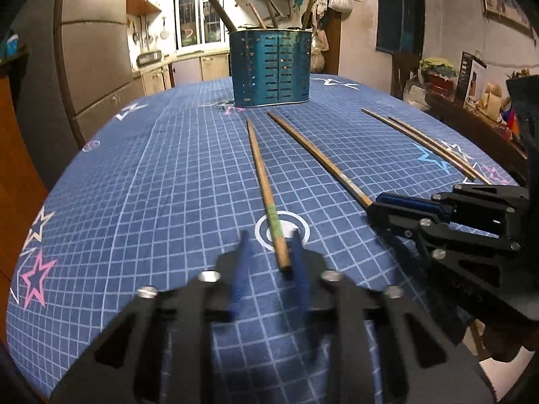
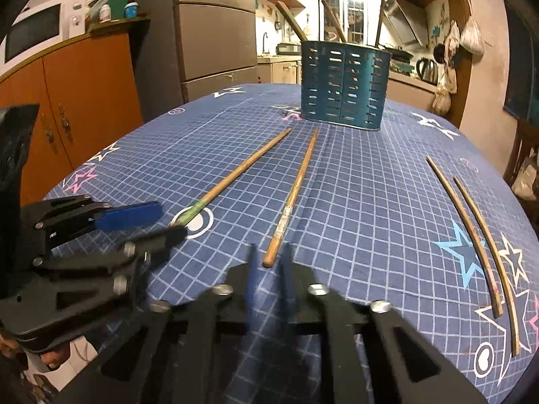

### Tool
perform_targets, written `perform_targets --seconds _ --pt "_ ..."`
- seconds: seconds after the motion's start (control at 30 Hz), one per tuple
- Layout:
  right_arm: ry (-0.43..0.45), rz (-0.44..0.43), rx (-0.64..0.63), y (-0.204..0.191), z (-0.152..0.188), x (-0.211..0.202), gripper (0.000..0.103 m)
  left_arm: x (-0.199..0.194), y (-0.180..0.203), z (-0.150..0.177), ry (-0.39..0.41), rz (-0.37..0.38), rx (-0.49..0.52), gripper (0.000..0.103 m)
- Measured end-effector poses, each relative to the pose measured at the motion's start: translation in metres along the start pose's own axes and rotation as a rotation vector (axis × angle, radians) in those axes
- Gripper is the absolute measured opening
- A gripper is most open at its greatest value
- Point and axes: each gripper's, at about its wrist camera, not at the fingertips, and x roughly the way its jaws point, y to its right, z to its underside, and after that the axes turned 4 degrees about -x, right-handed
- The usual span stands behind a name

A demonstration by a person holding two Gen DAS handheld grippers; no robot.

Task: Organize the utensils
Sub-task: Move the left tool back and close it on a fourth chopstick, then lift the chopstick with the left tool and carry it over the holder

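Two blurred claws, right claw [image 2: 269, 256] clenched on end of plain chopstick [image 2: 296, 188], left claw [image 1: 269, 245] around green-banded chopstick [image 1: 262, 181], grip unclear

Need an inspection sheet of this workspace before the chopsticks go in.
Surface: blue grid tablecloth with star prints, lying flat.
Job's things: teal slotted holder upright at the far side, dark handles sticking out. Green-banded chopstick, second chopstick and thin pair all lie flat on the cloth.
Clutter: nothing seen.
Grippers: left gripper open, straddling the near end of the green-banded chopstick. Right gripper shut on the near end of the second chopstick.
Cables: nothing seen.
Surroundings: fridge, orange cabinet, microwave, kettle.
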Motion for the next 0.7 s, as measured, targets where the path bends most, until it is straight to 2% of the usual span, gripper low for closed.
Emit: perform_targets --seconds 0.03,0.1,0.23,0.37,0.53,0.7 --pt "0.011 0.004 0.003 0.0 0.002 -0.001 0.008 -0.001 0.004 0.001 0.006 -0.011 0.016 0.007" --pt "0.032 0.011 0.003 -0.002 0.005 -0.003 0.008 -0.001 0.01 0.003 0.027 -0.049 0.038 0.006" --pt "0.057 -0.001 0.025 0.003 0.008 -0.008 0.007 -0.005 0.008 0.002 0.026 -0.045 -0.002 0.005" --pt "0.116 -0.006 0.035 0.013 0.002 -0.033 0.007 -0.025 0.003 -0.002 0.059 -0.043 -0.013 0.005" --pt "0.216 -0.005 0.025 0.034 -0.023 -0.082 0.007 -0.072 -0.001 -0.032 0.178 -0.047 -0.011 0.005" --pt "0.311 -0.023 -0.009 0.052 -0.062 -0.118 0.007 -0.102 -0.005 -0.071 0.276 -0.037 -0.001 0.005"
